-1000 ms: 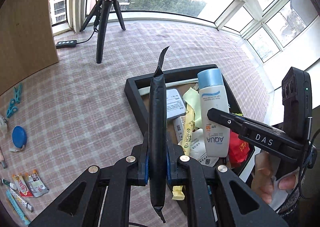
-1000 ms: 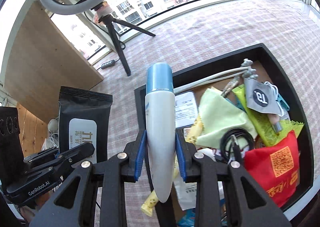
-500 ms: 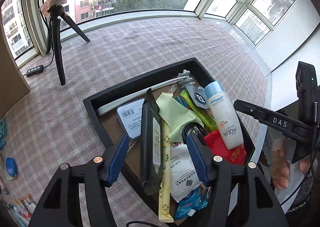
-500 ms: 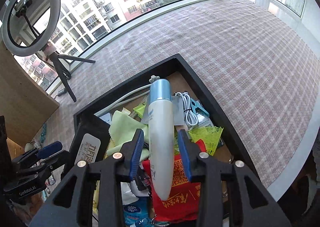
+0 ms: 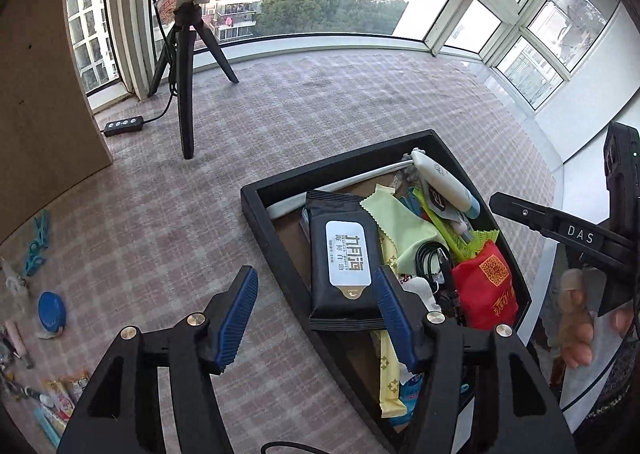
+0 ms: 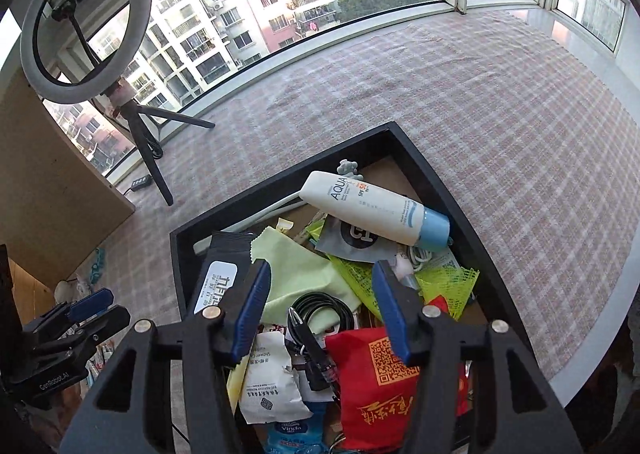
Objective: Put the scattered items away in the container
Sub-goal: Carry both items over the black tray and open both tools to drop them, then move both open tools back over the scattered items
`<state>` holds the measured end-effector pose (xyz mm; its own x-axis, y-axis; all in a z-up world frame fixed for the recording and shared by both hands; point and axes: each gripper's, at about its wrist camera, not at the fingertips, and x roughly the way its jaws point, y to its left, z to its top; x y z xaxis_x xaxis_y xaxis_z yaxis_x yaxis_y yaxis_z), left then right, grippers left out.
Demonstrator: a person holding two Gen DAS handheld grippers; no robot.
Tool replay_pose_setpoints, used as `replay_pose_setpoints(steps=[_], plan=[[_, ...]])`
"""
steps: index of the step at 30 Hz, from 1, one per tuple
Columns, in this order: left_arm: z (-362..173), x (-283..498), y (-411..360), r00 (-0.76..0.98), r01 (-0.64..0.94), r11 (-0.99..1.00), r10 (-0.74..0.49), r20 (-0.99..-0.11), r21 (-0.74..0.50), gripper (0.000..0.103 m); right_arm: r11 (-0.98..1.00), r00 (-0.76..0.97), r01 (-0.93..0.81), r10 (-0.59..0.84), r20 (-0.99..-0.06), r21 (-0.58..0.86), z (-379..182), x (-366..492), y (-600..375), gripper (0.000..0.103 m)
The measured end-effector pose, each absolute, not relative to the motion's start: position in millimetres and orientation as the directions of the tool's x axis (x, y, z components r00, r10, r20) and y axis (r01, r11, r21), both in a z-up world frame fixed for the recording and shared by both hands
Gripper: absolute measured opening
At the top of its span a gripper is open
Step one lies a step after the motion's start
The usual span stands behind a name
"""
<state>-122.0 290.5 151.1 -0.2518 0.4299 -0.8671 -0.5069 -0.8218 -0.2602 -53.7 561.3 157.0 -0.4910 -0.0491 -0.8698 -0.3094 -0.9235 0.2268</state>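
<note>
Two grippers, left (image 5: 316, 314) and right (image 6: 320, 308), jaws apart, empty. Wipes pack (image 5: 346, 262) and sunscreen tube (image 6: 376, 208) lie in my black tray (image 5: 272, 230). Strays (image 5: 52, 312) at nine o'clock. Risk: the heaped tray spilling when I add more.

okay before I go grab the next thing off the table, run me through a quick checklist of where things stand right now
1. Left gripper empty, jaws wide: ok.
2. Right gripper empty, jaws wide: ok.
3. Black wipes pack inside the tray: ok, lying flat.
4. Sunscreen tube inside the tray: ok, resting on the pile.
5. Items left outside: not ok; blue round case, teal clips and sachets lie on the checked cloth.
6. Room left in the tray: cannot tell; contents are heaped.
</note>
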Motion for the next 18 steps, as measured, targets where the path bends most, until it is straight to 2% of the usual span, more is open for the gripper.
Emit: replay_pose_setpoints(steps=[10,18], plan=[[145.9,-126.5,193.6,-0.343,-0.364,-0.907,0.342,-0.875,-0.212,0.058,-0.967,-0.472,-0.133,-0.131,-0.872,0.217,154.4,-84.5,484.4,0.052],[128.2,-127.8,83.1,-0.382,-0.125,-0.972,0.231,-0.895,-0.197,0.058,-0.976,-0.432,0.060,-0.213,-0.876,0.207,147.1,-111.7,390.9,0.052]])
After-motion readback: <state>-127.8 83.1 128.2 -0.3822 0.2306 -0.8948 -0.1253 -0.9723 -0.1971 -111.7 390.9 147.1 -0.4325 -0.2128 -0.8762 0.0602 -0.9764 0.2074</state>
